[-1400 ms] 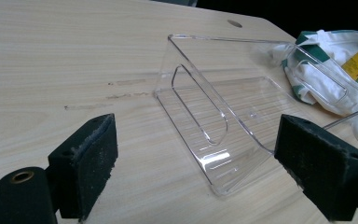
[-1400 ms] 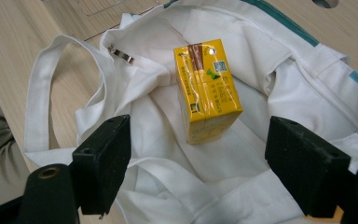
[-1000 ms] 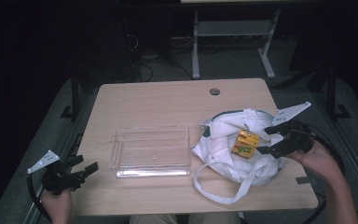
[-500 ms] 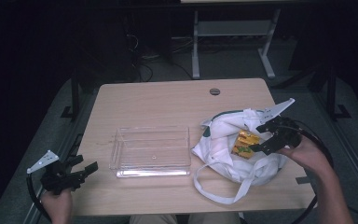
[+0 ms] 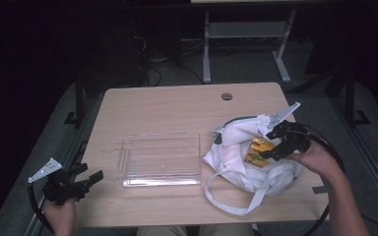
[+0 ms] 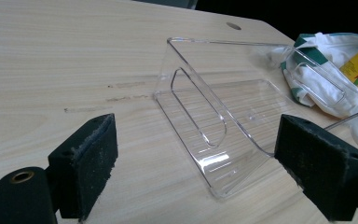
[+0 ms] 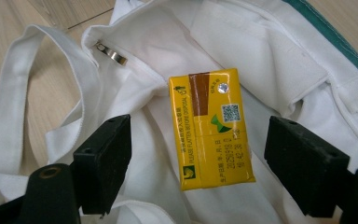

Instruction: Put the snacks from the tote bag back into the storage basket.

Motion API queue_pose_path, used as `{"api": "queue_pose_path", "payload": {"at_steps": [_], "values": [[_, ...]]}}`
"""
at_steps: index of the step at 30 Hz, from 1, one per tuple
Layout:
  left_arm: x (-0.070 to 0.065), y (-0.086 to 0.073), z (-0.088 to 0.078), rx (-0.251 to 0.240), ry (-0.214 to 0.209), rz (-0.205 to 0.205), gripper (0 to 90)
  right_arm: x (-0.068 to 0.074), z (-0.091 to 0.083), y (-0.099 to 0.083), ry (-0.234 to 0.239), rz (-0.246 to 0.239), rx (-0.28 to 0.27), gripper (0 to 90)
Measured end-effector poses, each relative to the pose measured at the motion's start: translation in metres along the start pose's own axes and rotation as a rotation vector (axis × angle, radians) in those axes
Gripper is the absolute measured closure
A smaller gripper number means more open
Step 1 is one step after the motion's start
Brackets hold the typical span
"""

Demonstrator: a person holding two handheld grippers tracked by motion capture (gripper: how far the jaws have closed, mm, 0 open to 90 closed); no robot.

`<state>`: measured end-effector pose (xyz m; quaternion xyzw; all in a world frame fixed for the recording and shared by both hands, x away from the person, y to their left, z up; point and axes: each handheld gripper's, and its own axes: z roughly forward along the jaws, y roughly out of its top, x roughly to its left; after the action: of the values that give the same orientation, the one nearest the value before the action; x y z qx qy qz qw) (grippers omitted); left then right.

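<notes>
The right hand-held gripper (image 7: 198, 154) hangs spread wide over the mouth of the white cloth tote bag with green trim (image 7: 270, 56), and the small yellow rectangular drink carton (image 7: 210, 127) lies flat on the bag's lining directly between and just ahead of its two black jaws, touched by neither. In the high view the same hand-held gripper (image 5: 274, 143) sits over the bag (image 5: 236, 157) with the carton (image 5: 256, 150) showing just beyond its tips. The carton looks light and fairly stiff, a foil-and-paper box with a glossy, probably slippery skin; its broad faces would likely dent under a hard squeeze, so I judge the better hold is across the two long narrow edges near the middle of its length, where the jaws already line up. The cloth beneath is soft and loose, and a jaw driven too deep could pinch a fold of lining along with the box, so a shallow, level closure seems wise. The left hand-held gripper (image 6: 200, 172) is likewise released, jaws wide apart and holding nothing, low at the near edge of the pale wooden bench (image 5: 177, 105), with the clear rigid plastic tray (image 6: 233, 121) a little way ahead of it; that tray (image 5: 160, 158) stands just beside the bag.
</notes>
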<state>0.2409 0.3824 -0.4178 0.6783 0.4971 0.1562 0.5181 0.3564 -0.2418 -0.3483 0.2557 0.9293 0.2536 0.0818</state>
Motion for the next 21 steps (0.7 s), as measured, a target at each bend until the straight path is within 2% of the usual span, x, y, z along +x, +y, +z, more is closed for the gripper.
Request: {"api": "queue_pose_path", "payload": {"at_steps": [10,21], "values": [[0.001,0.000,-0.001,-0.002,0.000,0.002,12.7,-0.004,0.012,0.004,0.002,-0.002,0.033,24.0],[0.000,0.000,-0.001,-0.007,-0.001,0.000,12.7,-0.005,0.021,0.005,0.000,-0.015,0.066,32.4]]}}
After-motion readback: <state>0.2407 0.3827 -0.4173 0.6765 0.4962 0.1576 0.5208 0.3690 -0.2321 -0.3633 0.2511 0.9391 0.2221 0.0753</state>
